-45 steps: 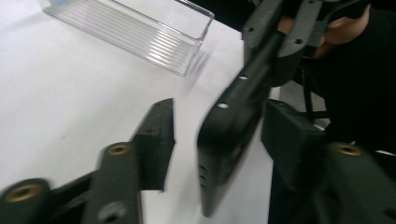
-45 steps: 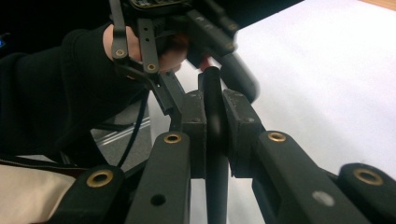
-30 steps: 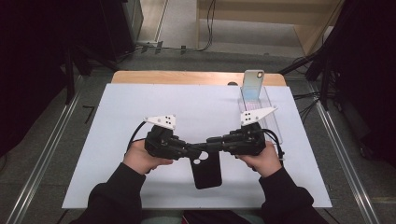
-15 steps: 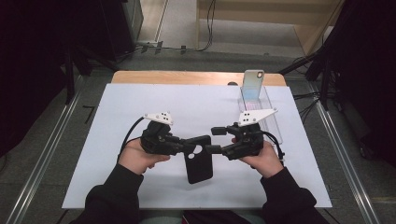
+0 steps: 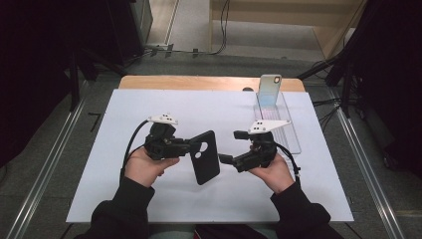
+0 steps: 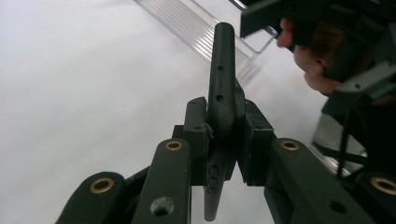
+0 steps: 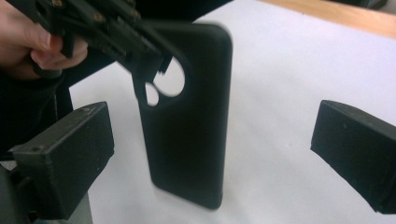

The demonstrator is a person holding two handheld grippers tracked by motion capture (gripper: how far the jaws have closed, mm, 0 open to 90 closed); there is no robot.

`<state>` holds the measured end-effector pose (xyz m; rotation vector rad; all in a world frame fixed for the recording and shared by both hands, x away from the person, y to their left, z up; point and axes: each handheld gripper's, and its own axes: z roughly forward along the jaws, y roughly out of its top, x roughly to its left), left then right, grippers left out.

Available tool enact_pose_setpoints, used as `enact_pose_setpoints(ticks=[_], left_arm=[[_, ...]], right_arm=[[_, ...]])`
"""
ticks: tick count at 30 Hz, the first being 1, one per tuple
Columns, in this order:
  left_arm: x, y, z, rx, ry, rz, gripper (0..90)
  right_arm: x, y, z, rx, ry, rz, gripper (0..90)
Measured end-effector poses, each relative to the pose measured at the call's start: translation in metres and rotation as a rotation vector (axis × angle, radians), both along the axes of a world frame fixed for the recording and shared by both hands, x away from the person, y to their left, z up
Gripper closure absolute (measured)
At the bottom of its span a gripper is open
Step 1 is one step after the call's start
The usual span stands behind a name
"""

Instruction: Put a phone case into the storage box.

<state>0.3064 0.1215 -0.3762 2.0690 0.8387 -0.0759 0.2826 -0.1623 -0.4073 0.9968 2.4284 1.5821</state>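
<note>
A white sheet [image 5: 149, 104] covers the wooden table [image 5: 199, 82], bearing a clear tray [image 5: 293, 134]

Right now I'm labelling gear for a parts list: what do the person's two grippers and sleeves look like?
Both are black two-jaw tools. The left gripper and right gripper each carry a pale three-cornered plate on top and trail a black cable. The jaw links show brass-coloured rivets, and the pads are blocky and black. The sleeves are black with ribbed cuffs.

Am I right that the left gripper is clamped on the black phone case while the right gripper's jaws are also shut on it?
Not quite: the left gripper is clamped on the black phone case, but the right gripper has just opened its jaws; the right gripper view shows its pads standing wide, clear of the case.
</note>
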Motion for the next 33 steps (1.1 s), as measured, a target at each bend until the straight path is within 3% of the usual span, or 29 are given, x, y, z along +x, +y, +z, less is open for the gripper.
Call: enact_pose_setpoints(ticks=[4, 12, 17, 21, 27, 33], left_arm=[[0.0, 0.0, 0.001, -0.002, 0.013, 0.03, 76.2], [-0.001, 0.001, 0.001, -0.003, 0.003, 0.085, 76.3], [-0.001, -0.001, 0.0, 0.001, 0.028, 0.111, 76.2], [-0.003, -0.005, 0.0, 0.029, 0.009, 0.127, 76.3], [-0.005, -0.009, 0.0, 0.018, 0.039, 0.129, 76.3], [-0.01, -0.018, -0.001, 0.01, 0.057, 0.118, 76.2]], right_arm=[[-0.003, 0.008, -0.005, -0.024, 0.015, -0.013, 0.0], [-0.01, 0.021, -0.01, -0.014, 0.011, -0.041, 0.0], [-0.014, 0.028, -0.012, -0.034, 0.008, -0.076, 0.0], [-0.017, 0.033, -0.016, -0.038, -0.001, -0.093, 0.0], [-0.018, 0.04, -0.02, -0.036, 0.01, -0.147, 0.0], [-0.018, 0.05, -0.023, -0.05, 0.007, -0.162, 0.0]])
